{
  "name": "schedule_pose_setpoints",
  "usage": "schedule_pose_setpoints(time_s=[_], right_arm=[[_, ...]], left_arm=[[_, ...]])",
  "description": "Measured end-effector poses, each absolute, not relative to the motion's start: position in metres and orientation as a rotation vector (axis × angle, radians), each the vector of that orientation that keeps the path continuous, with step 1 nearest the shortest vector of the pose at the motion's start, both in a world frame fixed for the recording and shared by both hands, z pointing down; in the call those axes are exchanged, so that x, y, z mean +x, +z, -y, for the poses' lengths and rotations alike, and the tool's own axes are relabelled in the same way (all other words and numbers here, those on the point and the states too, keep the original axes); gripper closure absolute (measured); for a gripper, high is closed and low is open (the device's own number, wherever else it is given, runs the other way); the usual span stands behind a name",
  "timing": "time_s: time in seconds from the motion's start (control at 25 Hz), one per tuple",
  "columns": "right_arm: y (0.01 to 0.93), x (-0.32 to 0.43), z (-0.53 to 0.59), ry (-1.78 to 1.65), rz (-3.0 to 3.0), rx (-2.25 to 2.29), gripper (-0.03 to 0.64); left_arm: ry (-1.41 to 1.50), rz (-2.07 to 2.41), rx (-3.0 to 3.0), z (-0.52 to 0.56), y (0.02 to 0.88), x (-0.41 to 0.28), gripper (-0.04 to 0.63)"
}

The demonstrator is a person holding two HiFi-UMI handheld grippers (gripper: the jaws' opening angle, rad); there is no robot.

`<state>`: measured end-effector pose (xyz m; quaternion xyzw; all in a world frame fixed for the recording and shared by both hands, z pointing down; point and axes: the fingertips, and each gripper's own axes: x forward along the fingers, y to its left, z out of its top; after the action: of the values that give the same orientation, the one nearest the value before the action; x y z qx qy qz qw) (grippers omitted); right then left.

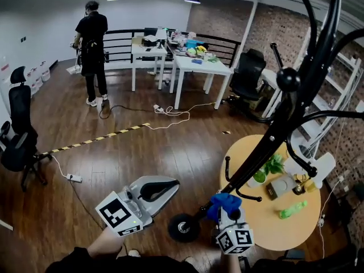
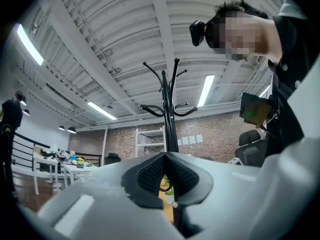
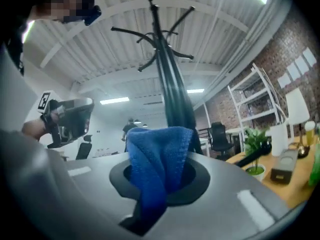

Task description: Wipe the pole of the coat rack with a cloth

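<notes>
Near right, low on the rack: right claw (image 3: pixel 159 176) clamped on a bunched blue terry cloth (image 3: pixel 155 149). Cloth sits against the glossy black pole (image 3: pixel 174 96), just above the round disc base (image 1: pixel 183 227). Pole leans, with curved hooks up top. Left claw (image 2: pixel 165 156) has its jaws together, ribbed black pads meeting, nothing held, left of the pole and apart. Round tan wooden desk (image 1: pixel 296 232) at right.
</notes>
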<state>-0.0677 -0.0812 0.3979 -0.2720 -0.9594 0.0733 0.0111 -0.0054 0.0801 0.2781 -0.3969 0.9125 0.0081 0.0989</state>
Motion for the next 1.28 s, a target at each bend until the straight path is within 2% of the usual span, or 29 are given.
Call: schedule_pose_setpoints(time_s=[0.2,0.56,0.96,1.28], right_arm=[[0.382,-0.046,0.043,-0.085,2.965,-0.742,0.565],[0.405,-0.058,0.039,0.115,2.857,-0.750,0.561],[0.412,-0.082,0.060,-0.132,2.933,-0.448,0.562],[0.353,-0.108,0.073,-0.105,3.043,-0.207,0.563]], left_arm=[[0.108,-2.583,-1.390,-0.099,0.276,-0.008,0.591],[0.119,-2.517,-1.530,-0.070,0.272,-0.042,0.591],[0.064,-2.429,-1.732,-0.028,0.283,-0.067,0.591],[0.162,-2.257,-1.910,-0.042,0.273,-0.084,0.592]])
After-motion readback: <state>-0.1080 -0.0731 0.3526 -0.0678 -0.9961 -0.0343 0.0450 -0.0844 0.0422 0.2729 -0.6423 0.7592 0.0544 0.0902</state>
